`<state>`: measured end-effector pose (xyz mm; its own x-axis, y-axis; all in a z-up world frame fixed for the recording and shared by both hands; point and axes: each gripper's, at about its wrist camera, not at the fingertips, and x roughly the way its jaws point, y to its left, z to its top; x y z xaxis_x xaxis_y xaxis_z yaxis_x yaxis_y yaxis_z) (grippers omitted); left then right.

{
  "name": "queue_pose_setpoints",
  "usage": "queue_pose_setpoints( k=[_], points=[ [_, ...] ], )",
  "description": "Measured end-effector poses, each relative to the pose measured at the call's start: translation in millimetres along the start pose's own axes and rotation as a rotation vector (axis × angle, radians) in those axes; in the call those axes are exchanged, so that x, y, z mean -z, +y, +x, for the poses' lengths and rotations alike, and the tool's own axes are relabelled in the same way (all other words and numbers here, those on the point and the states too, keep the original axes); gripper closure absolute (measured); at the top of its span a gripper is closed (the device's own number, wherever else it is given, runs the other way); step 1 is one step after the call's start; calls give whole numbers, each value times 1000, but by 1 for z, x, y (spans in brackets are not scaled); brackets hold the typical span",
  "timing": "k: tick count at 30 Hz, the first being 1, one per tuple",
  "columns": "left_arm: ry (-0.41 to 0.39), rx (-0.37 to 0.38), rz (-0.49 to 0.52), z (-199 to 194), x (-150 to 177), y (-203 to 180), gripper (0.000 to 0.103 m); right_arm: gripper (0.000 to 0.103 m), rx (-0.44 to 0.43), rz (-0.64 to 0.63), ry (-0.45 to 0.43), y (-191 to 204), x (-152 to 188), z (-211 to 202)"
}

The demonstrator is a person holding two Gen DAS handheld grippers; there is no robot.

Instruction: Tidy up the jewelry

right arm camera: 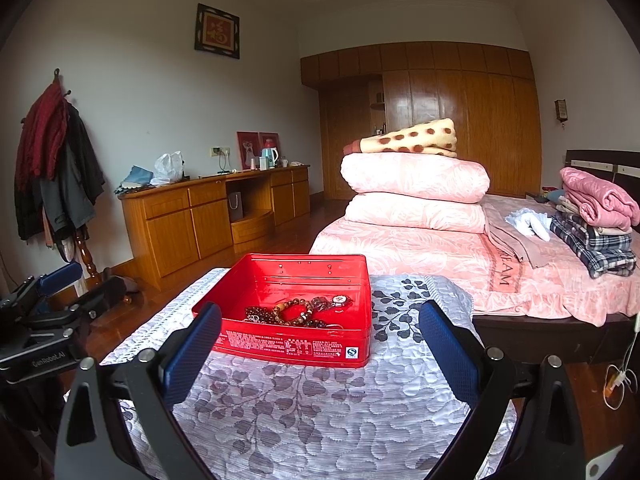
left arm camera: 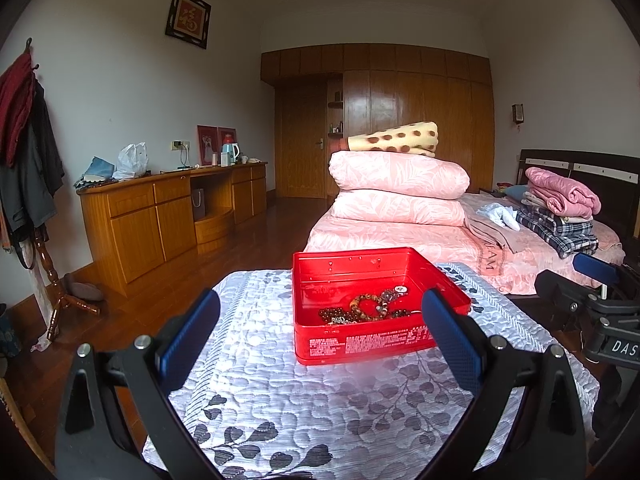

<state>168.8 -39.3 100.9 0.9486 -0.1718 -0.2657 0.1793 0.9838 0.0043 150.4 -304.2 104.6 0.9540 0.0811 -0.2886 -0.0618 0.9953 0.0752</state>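
Ahead, red tin (right arm camera: 292, 312) of jewelry (right arm camera: 298, 312), beyond wide-open, empty right hand-held gripper (right arm camera: 320, 344).

A tin box (left arm camera: 376, 308) sits on the cloth-covered counter (left arm camera: 280, 400); bead bracelets (left arm camera: 366, 308) lie inside. The bed (left arm camera: 400, 236) stands behind it.

One red tin (left arm camera: 360, 344); one heap of beaded jewelry (left arm camera: 362, 310), pieces uncountable; two grippers (left arm camera: 320, 332), (right arm camera: 320, 338); two folded pink quilts (left arm camera: 400, 192).

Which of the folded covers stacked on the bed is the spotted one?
The top blanket: cream with brown spots, lying on the two pink quilts, which carry only a pale leaf pattern.
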Motion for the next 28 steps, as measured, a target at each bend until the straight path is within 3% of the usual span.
queue_pose_setpoints(
  k=[28],
  points=[
    [19, 7, -7, 2, 0, 2, 5, 6, 1, -1, 10, -4, 3, 4]
  ],
)
